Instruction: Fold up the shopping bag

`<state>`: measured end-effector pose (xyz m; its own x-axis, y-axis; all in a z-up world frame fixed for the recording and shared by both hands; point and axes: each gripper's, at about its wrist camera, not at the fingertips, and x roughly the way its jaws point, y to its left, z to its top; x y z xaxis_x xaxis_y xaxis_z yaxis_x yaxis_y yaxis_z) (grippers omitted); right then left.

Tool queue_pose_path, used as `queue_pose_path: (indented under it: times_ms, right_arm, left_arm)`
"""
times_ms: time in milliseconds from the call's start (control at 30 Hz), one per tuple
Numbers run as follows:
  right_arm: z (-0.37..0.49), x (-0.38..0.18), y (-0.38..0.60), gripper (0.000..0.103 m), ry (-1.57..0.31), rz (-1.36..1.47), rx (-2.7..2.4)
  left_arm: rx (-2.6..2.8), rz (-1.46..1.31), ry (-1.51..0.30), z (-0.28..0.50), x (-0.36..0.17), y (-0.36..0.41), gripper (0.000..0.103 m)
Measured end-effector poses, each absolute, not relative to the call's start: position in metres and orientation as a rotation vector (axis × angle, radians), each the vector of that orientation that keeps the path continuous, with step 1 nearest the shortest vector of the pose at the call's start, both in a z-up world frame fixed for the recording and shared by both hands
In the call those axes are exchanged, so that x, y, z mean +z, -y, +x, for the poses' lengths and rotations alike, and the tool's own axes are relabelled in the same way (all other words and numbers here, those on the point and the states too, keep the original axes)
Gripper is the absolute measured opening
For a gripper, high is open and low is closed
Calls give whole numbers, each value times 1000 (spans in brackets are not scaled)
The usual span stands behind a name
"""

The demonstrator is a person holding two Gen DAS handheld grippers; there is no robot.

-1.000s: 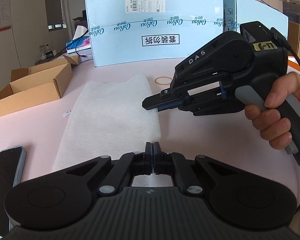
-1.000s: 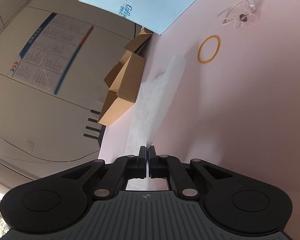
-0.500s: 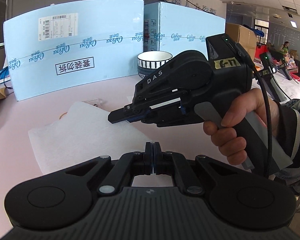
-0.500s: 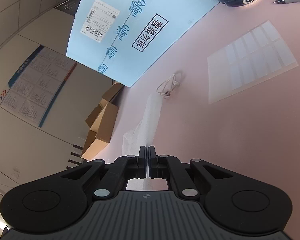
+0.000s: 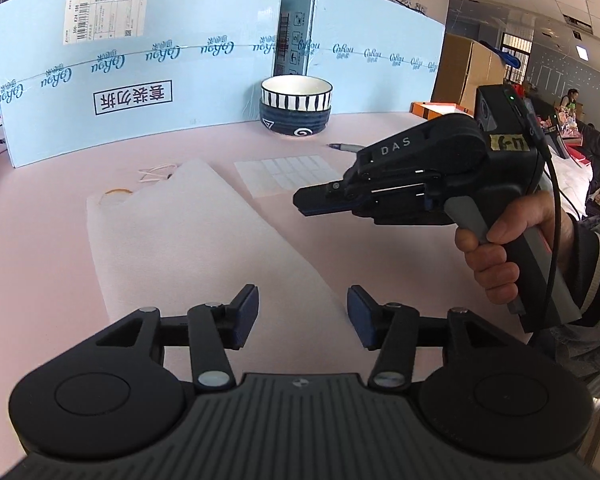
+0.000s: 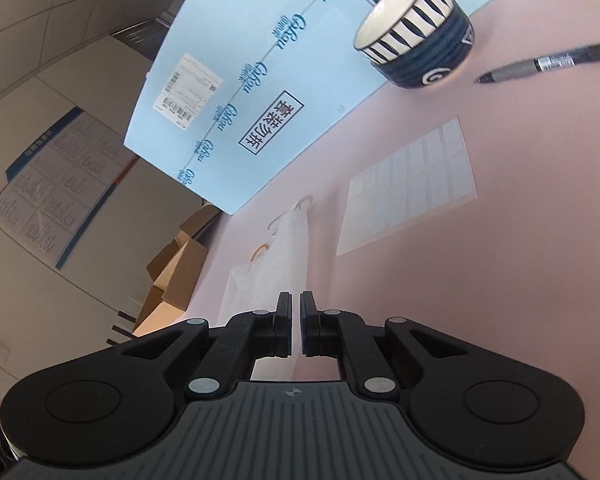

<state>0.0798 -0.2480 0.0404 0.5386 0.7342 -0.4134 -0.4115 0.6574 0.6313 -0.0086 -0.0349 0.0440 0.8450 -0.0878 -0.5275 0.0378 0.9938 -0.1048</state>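
I see a striped bowl against the blue cartons. A marker pen lies just beside it, a label sheet nearer me.

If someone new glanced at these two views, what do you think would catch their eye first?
Probably the white shopping bag, lying flat and folded on the pink table, just beyond the open left gripper. Next, the right gripper, held in a hand, hovers over the table to the bag's right. Behind stands a striped blue-and-white bowl against the light blue cartons.
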Motion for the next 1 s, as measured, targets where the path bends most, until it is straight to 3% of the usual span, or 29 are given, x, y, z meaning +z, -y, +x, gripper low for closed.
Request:
queue_pose_path:
  times_ms: [67,200,367,667,1000]
  right_arm:
    - [67,58,233,29,-627,320,728]
    - [62,55,202,30,-660,236,842]
    - [77,35,166,30,-723,205,855]
    - [119,8,146,34,-826,299,823]
    - [102,13,132,55,-719,218,810]
  left_arm:
    - [23,-86,-525,-15,52,17,50]
    - [119,-80,-517,-4,48,-14,48]
    - [95,3,-533,27,27,-11,35]
    - [197,53,-619,71,0,-41,35]
    - [228,2,-617,88,-2,-72,40]
